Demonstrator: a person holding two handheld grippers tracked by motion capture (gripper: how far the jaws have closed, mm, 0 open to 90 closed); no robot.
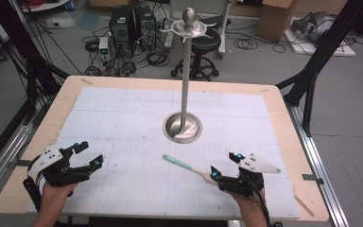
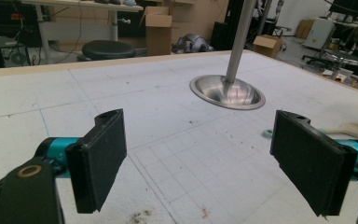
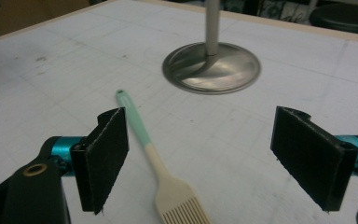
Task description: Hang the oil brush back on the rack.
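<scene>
A brush [image 1: 185,165] with a mint-green handle and a cream slotted head lies flat on the white mat, head toward me. My right gripper [image 1: 224,163] is open just behind the head. In the right gripper view the brush [image 3: 154,156] lies on the mat between the wide-apart jaws of my right gripper [image 3: 205,163], nearer the left one, and neither pad touches it. A tall metal stand [image 1: 183,126] with a round dished base and hooks at its top rises mid-table. My left gripper [image 1: 90,153] is open and holds nothing at the front left; its own view [image 2: 200,163] faces the stand base [image 2: 227,92].
A white gridded mat [image 1: 123,123] covers most of the wooden table. A thin wooden stick [image 1: 305,204] lies by the front right corner. Beyond the far edge the floor holds a stool [image 1: 203,45], computer cases, cables and boxes.
</scene>
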